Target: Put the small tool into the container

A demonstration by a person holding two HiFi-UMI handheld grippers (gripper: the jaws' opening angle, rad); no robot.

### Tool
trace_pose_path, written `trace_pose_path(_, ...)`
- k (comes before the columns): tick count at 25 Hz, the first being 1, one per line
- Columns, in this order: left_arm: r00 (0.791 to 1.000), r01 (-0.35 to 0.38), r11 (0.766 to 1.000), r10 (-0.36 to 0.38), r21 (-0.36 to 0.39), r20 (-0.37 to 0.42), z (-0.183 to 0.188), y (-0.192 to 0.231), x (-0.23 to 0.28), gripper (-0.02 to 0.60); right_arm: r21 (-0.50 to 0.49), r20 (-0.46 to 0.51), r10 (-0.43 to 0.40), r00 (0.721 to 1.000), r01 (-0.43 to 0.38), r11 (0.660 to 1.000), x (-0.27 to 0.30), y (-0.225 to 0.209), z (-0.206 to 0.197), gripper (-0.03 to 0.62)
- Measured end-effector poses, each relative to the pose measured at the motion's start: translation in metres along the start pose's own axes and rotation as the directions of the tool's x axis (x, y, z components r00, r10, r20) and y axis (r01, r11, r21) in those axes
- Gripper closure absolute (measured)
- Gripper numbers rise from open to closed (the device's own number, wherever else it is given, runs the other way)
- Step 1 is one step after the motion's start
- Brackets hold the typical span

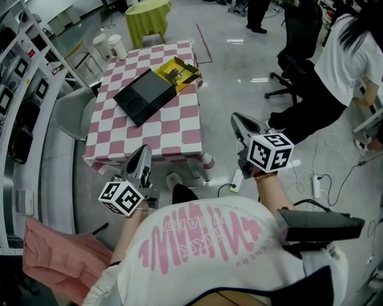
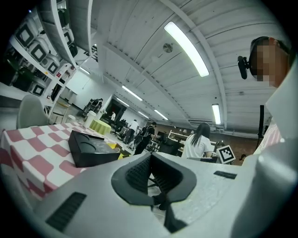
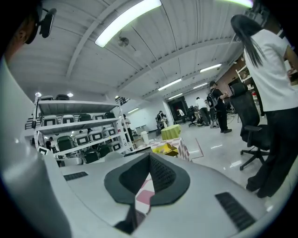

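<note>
Starting closest in, the person's white printed shirt [image 1: 203, 239] fills the bottom of the head view, and both hands are out in front with a gripper each. Left gripper [image 1: 143, 150] sits low on the left with its marker cube [image 1: 121, 198] at the wrist, nose aimed at the near edge of the table. Its own view has the two dark pads pressed together at the tip [image 2: 150, 157], with nothing caught between them. Right gripper [image 1: 237, 118] is up on the other side, off the table's right edge and over the grey floor [image 1: 239, 66]. Its jaws are closed tight too [image 3: 149, 157], nothing in them.

On to the pink-and-white checked table [image 1: 173, 128]: the black container [image 1: 143, 95] lies flat near the middle, well away from both grippers. Right against its far right corner is an open yellow box [image 1: 187, 70], and the small tool [image 1: 173, 74] shows as a dark bit inside that box, too small to make out further.

Farther back, a green-covered table [image 1: 148, 18], two white tubs [image 1: 109, 45], and on the right a person in a white top [image 1: 347, 48] beside a black office chair [image 1: 293, 54].
</note>
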State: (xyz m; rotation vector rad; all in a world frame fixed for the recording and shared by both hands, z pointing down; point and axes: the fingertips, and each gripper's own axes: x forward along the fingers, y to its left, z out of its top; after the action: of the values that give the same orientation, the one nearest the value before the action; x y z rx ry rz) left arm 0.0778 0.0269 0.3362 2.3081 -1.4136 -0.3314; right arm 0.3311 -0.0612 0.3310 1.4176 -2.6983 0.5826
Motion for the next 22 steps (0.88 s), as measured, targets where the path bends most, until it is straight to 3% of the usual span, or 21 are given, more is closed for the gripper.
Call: trace_pose_path(22,0.999,-0.038,0.998,0.037,-0.045,-0.027,-0.025,0.008,-0.03,0.574,-0.002,-0.119,-0.026,0.993,0.026,1.0,-0.005,-0.003,-0.054,0.588)
